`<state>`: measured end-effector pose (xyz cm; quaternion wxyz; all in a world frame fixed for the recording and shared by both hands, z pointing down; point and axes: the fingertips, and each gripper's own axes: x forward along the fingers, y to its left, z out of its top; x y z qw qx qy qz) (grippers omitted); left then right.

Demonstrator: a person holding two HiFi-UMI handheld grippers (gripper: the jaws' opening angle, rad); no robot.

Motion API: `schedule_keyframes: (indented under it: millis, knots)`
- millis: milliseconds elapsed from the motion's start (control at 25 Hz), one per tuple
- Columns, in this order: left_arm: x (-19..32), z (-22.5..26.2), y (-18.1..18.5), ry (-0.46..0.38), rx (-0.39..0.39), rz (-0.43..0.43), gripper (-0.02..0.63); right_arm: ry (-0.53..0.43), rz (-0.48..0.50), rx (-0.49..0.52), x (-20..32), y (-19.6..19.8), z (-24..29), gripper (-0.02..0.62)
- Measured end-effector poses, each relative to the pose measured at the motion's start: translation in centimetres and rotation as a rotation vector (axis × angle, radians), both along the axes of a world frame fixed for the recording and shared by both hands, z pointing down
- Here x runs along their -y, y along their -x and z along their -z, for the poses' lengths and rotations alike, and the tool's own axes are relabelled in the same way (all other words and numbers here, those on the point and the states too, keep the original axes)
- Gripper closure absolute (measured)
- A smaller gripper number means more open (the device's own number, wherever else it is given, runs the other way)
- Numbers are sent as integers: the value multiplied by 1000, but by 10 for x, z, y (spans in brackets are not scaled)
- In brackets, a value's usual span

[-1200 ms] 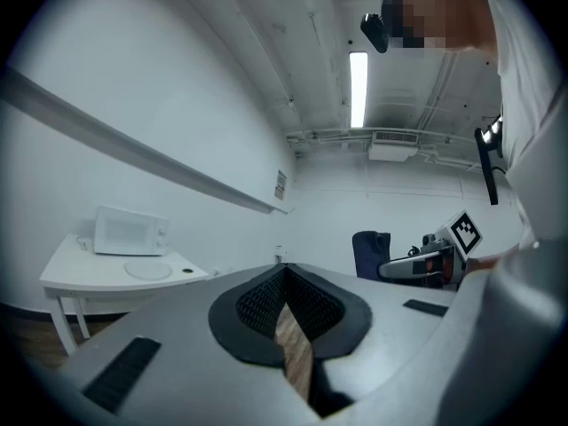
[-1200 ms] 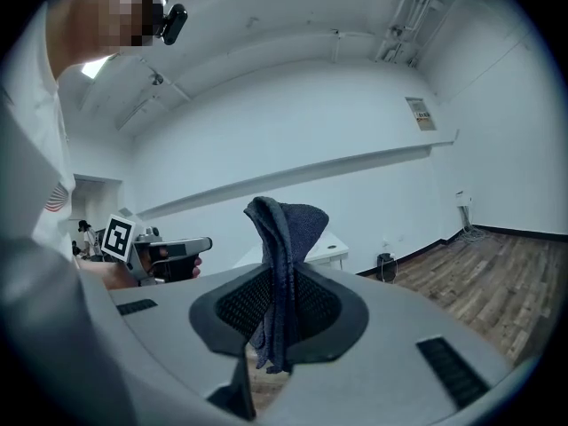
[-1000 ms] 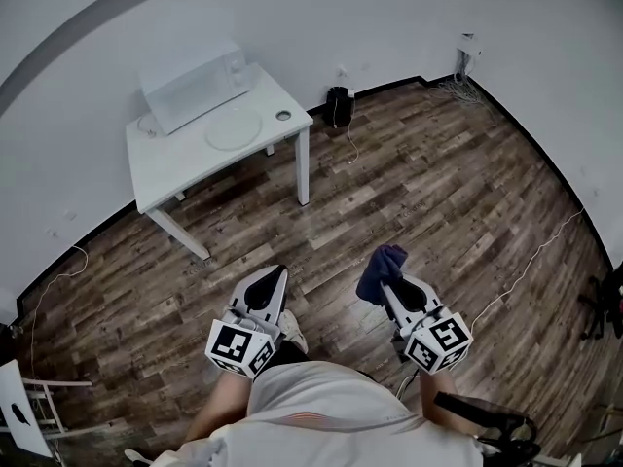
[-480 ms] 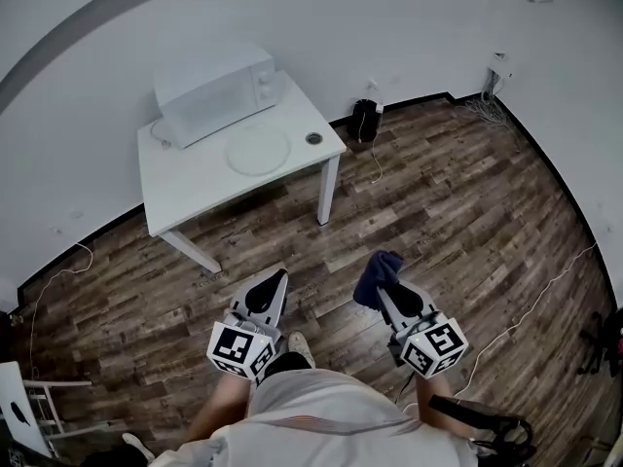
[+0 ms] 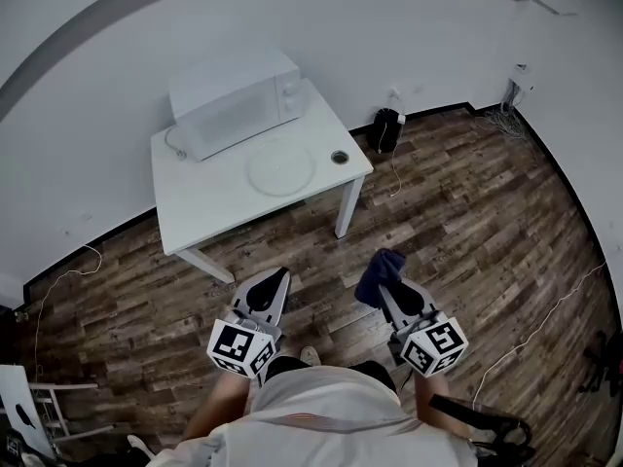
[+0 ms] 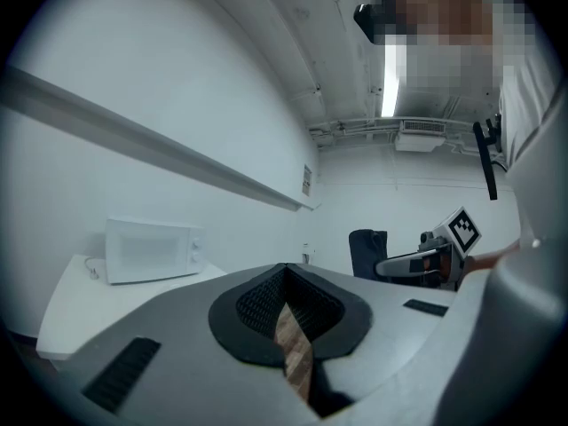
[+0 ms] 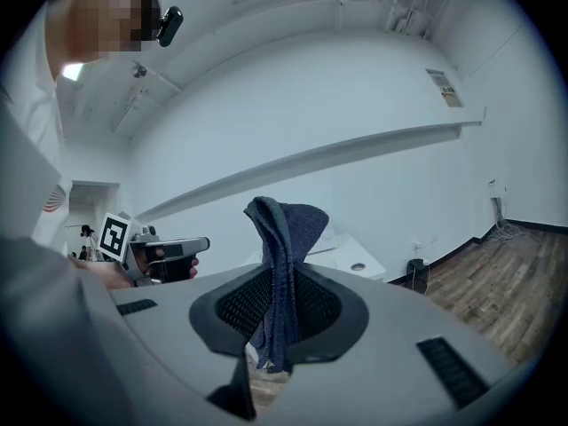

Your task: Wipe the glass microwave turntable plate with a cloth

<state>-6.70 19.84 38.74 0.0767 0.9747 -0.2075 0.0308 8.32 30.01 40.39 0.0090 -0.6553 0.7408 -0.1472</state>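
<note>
The round glass turntable plate (image 5: 280, 170) lies flat on a white table (image 5: 204, 205), in front of a white microwave (image 5: 234, 101). Both grippers hang over the wooden floor, well short of the table. My right gripper (image 5: 387, 279) is shut on a dark blue cloth (image 5: 381, 272), which stands up bunched between its jaws (image 7: 284, 264). My left gripper (image 5: 272, 280) is shut with nothing in it; its jaws meet (image 6: 286, 300). From the left gripper view the microwave (image 6: 149, 250) shows at the left, and the right gripper with the cloth (image 6: 368, 252) at the right.
A small round metal ring (image 5: 339, 157) sits near the table's right edge. A black box (image 5: 385, 129) with a cable stands on the floor by the wall. Cables trail along the floor at right. A white chair (image 5: 24, 407) shows at the bottom left.
The table, microwave and plate have come nearer and shifted right and down in the head view as I walk toward them. Both grippers keep their pose; the cloth stays held.
</note>
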Motion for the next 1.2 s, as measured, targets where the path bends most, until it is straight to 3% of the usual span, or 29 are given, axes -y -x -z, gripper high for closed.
schedule_keyframes:
  millis: [480,1200]
  knots:
    - [61,-11,-14,41,21,93,595,17,98,20,78,-20,-2,534]
    - [198,1,-101,16,28,375,595,3,400,32,264,-121,3,534]
